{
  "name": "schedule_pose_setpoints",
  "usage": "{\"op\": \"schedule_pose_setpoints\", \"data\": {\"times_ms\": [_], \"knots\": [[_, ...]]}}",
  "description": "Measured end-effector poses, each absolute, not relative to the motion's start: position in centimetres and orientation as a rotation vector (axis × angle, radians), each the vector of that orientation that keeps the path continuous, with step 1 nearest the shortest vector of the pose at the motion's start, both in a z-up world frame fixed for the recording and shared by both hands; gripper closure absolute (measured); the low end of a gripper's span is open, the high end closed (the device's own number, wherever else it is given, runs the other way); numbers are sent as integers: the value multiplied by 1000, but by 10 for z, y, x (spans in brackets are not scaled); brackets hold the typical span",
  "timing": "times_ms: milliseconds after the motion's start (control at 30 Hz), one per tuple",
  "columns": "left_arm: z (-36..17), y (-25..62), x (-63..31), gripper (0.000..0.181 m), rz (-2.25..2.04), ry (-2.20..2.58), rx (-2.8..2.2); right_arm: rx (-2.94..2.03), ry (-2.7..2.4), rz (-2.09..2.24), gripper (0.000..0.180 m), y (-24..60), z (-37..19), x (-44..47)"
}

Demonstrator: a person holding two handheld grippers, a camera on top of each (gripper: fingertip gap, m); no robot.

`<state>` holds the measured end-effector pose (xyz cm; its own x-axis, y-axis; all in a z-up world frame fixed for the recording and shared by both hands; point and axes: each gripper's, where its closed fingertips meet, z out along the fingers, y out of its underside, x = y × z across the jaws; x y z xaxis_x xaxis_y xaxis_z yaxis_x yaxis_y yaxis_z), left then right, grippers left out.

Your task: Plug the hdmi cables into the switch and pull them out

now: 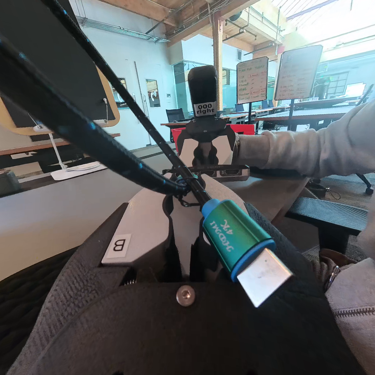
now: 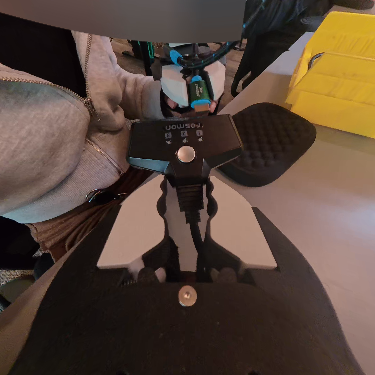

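My left gripper [image 1: 186,183] is shut on a black braided HDMI cable [image 1: 101,140] where it is tied in a loop. The cable's green plug [image 1: 237,237] with blue ends lies over the right finger. Its metal tip [image 1: 263,280] points back at the camera, away from the switch. My right gripper [image 2: 187,189] is shut on the ribbed cable collar of the black HDMI switch [image 2: 184,142] and holds it level, its ports facing the left gripper. In the left wrist view the switch [image 1: 231,172] shows empty ports just beyond my fingertips. The plug [image 2: 197,91] shows just past the switch's port edge.
A grey table [image 2: 304,223] carries a black textured pad [image 2: 269,146] and a yellow bin [image 2: 334,71] at the right. A person's grey hoodie sleeve [image 1: 304,146] reaches in from the right. A black armrest [image 1: 328,209] is below it. Two whiteboards [image 1: 251,81] stand far behind.
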<state>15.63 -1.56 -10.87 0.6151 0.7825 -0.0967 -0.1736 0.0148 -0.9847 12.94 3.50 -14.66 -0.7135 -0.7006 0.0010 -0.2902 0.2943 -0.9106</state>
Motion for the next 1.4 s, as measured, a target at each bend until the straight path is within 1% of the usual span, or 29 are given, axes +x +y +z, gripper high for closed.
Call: {"op": "schedule_pose_setpoints", "data": {"times_ms": [433,700,767,833,867,967,1133,1267,1367,1400], "knots": [[-118,-20,148,158,877,-629,-1423,-961,2231,-1414,143,31,-154,132],[-117,-17,150,159,827,-615,-1414,-1007,2216,-1478,143,29,-152,135],[-111,-16,153,158,764,-610,-1346,-1015,2182,-1508,143,29,-146,138],[-118,-15,152,158,697,-640,-1394,-1036,2191,-1488,143,29,-148,140],[-121,-15,151,158,701,-642,-1419,-1048,2204,-1478,143,29,-151,140],[-108,-14,155,158,695,-615,-1315,-1012,2126,-1513,143,28,-146,146],[-117,-20,146,159,714,-681,-1372,-981,2178,-1519,143,24,-147,137],[-113,-34,140,127,692,-758,-1290,-853,2263,-1634,143,15,-140,111],[-112,-62,135,121,776,-851,-1244,-672,2427,-1646,143,14,-150,75],[-113,-72,134,121,813,-877,-1257,-620,2485,-1622,143,13,-157,66]]}}
